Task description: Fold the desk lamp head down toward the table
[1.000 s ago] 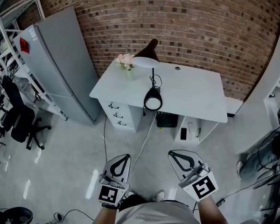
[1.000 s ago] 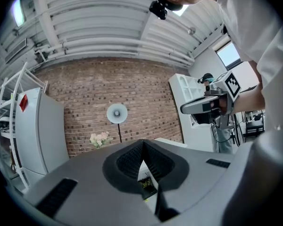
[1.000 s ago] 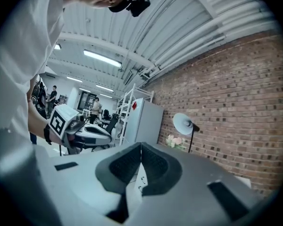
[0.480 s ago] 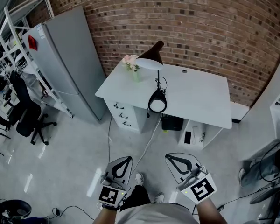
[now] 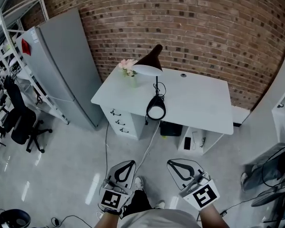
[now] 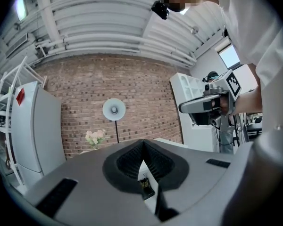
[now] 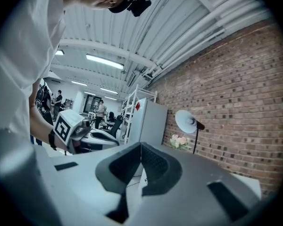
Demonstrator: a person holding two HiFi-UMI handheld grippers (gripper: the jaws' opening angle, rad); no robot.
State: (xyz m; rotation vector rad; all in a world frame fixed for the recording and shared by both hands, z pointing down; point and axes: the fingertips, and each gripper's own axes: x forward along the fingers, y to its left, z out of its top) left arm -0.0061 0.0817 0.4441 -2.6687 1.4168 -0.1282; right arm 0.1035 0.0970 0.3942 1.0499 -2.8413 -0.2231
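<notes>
On the white counter (image 5: 199, 99) by the brick wall (image 5: 204, 27), the desk lamp (image 5: 156, 109) stands with its head (image 5: 149, 63) raised. The left tool (image 5: 119, 171) and right tool (image 5: 183, 167), both pressed together and empty, are well apart from it. This looks like the approach step; next, 1 tool must spread at the head.

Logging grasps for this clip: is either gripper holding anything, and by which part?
Nothing is held. The left gripper and right gripper are both shut and empty, far short of the desk lamp.
</notes>
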